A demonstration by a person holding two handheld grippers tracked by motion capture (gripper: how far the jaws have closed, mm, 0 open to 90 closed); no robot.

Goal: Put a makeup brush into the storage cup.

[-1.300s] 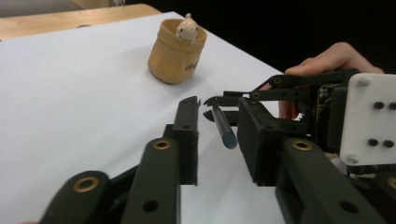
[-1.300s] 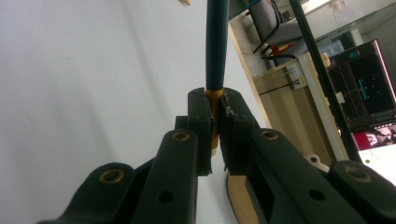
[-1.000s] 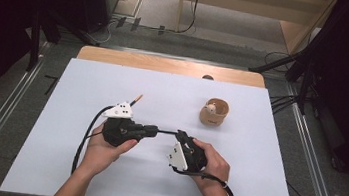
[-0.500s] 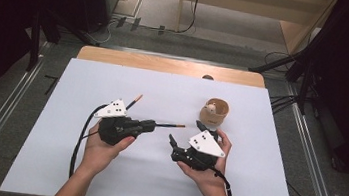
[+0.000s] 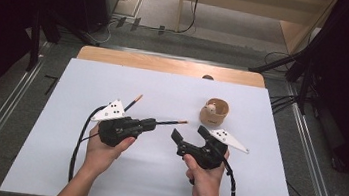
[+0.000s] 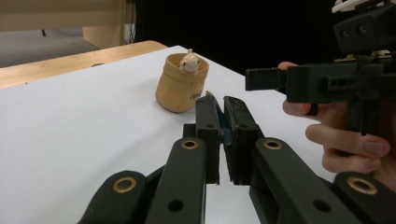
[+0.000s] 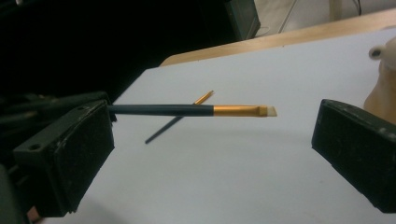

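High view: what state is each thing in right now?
Left tongs: shut on brush.
Right tongs: open, holding nothing, jaws just opened.
Brush: held level above the table.
Second brush: lying on table.
Cup: upright, figure inside.

dark print on the small tan pot [image 6: 181, 84], too blurred to read

The counter [image 5: 113, 85] is evenly lit from above; its surroundings are left dark, shadows are kept faint, and near parts are blurred in both gripper views.
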